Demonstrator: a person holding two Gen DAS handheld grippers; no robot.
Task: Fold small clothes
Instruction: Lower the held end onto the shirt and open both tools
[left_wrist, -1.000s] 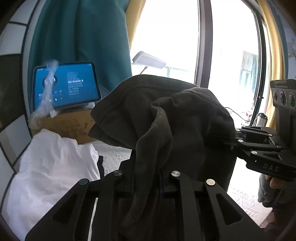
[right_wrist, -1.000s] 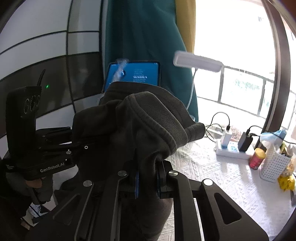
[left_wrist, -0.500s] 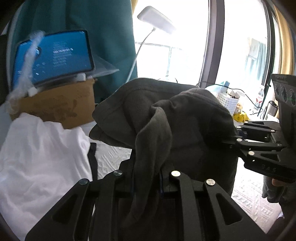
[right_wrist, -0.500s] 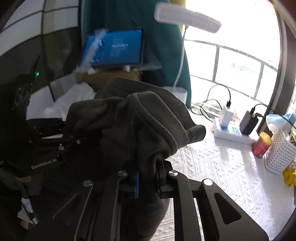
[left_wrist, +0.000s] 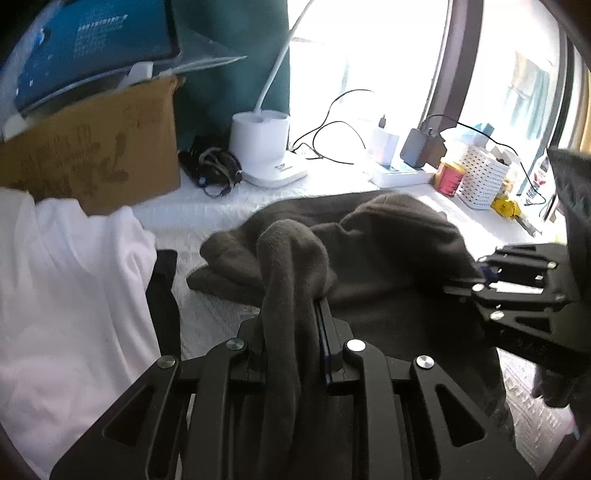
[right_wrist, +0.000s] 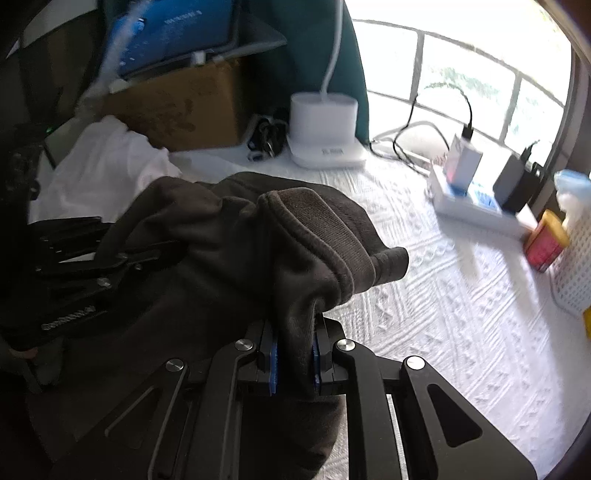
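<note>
A dark grey fleece garment (left_wrist: 388, 251) hangs between both grippers, its far part lying on the white textured tablecloth (right_wrist: 443, 295). My left gripper (left_wrist: 291, 314) clamps a bunched fold of it; the jaws are opening slightly, with cloth still pressed between the pads. My right gripper (right_wrist: 295, 332) is shut on a hemmed edge of the same garment (right_wrist: 221, 229). Each gripper shows in the other's view: the right one (left_wrist: 476, 277) at the right, the left one (right_wrist: 147, 258) at the left, both biting the cloth.
A white cloth (left_wrist: 66, 295) and a black strip of fabric (left_wrist: 162, 288) lie to the left. Behind stand a cardboard box (left_wrist: 92, 155) with a tablet (left_wrist: 92, 44), a white lamp base (left_wrist: 262, 147), a power strip (left_wrist: 399, 173), a red can (left_wrist: 448, 177) and a white basket (left_wrist: 480, 173).
Both grippers have come down and tipped toward the table with the garment. Its far part, earlier held up in the air, now rests on the tablecloth.
</note>
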